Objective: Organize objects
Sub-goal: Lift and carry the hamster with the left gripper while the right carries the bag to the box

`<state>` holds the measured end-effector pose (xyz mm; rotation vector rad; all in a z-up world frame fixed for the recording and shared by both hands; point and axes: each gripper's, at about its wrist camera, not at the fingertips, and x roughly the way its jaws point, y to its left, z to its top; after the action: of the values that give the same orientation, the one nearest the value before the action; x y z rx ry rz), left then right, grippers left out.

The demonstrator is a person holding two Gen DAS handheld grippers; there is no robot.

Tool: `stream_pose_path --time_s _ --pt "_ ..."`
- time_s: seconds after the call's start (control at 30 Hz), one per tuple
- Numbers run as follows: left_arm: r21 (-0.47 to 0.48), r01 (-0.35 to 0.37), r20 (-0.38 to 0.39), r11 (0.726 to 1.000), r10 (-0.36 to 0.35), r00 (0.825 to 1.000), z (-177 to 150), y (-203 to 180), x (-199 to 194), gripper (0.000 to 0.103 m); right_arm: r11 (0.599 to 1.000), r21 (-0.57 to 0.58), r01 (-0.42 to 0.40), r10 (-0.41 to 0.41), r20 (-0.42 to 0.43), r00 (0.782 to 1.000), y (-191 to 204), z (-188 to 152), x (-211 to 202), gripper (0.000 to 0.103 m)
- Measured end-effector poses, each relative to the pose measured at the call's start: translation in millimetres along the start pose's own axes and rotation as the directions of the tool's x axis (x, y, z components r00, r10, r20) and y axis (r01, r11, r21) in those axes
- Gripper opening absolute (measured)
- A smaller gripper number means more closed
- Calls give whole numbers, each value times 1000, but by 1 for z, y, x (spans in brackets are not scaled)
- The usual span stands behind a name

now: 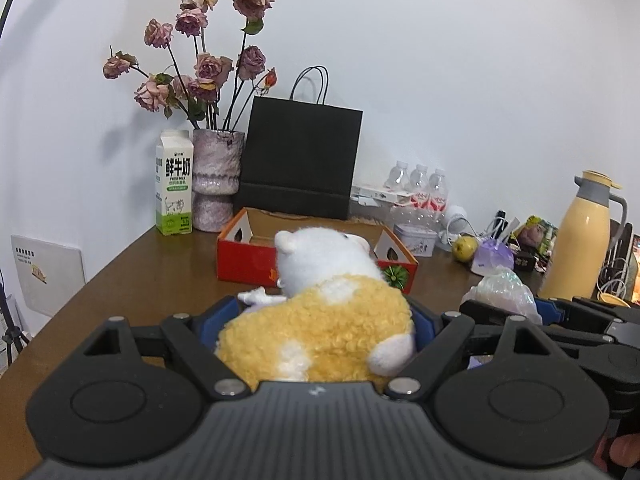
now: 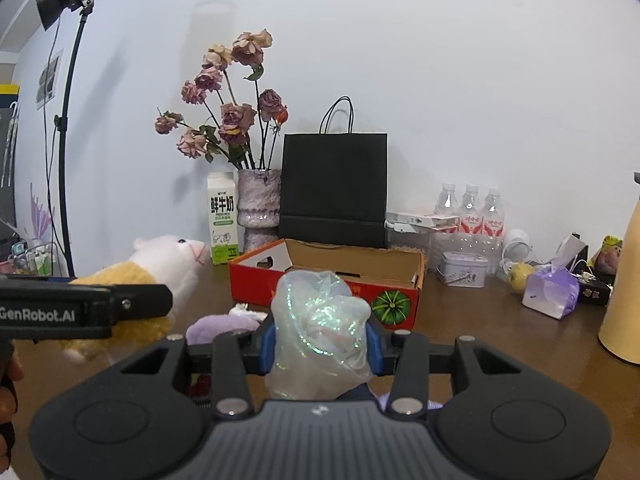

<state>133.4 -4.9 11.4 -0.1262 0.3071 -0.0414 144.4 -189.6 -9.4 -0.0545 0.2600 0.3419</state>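
My left gripper (image 1: pixel 320 320) is shut on a yellow and white plush toy (image 1: pixel 320 328), its blue pads pressing both flanks, with the toy's white head pointing ahead. In front of it an open red cardboard box (image 1: pixel 244 260) sits on the brown table (image 1: pixel 120 292). My right gripper (image 2: pixel 320 340) is shut on a crumpled iridescent plastic bag (image 2: pixel 320 316), held above the table just short of the same box (image 2: pixel 256 284). In the right wrist view the left gripper (image 2: pixel 160 304) and the plush toy (image 2: pixel 168 260) hang at the left. A small purple soft thing (image 2: pixel 224 326) lies under the grippers.
Behind the box stand a milk carton (image 1: pixel 174 188), a vase of dried roses (image 1: pixel 216 180) and a black paper bag (image 1: pixel 300 160). To the right are water bottles (image 2: pixel 470 208), a tin (image 2: pixel 462 274), a yellow fruit (image 2: pixel 520 274), a purple pack (image 2: pixel 552 290) and a yellow thermos (image 1: pixel 580 240).
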Motion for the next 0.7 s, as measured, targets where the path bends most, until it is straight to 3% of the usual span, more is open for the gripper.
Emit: stream_pose_path --time_s 0.7 --pt "-33 -32 2 999 32 999 75 14 105 87 999 29 -30 30 6 1000 -15 63 110 42"
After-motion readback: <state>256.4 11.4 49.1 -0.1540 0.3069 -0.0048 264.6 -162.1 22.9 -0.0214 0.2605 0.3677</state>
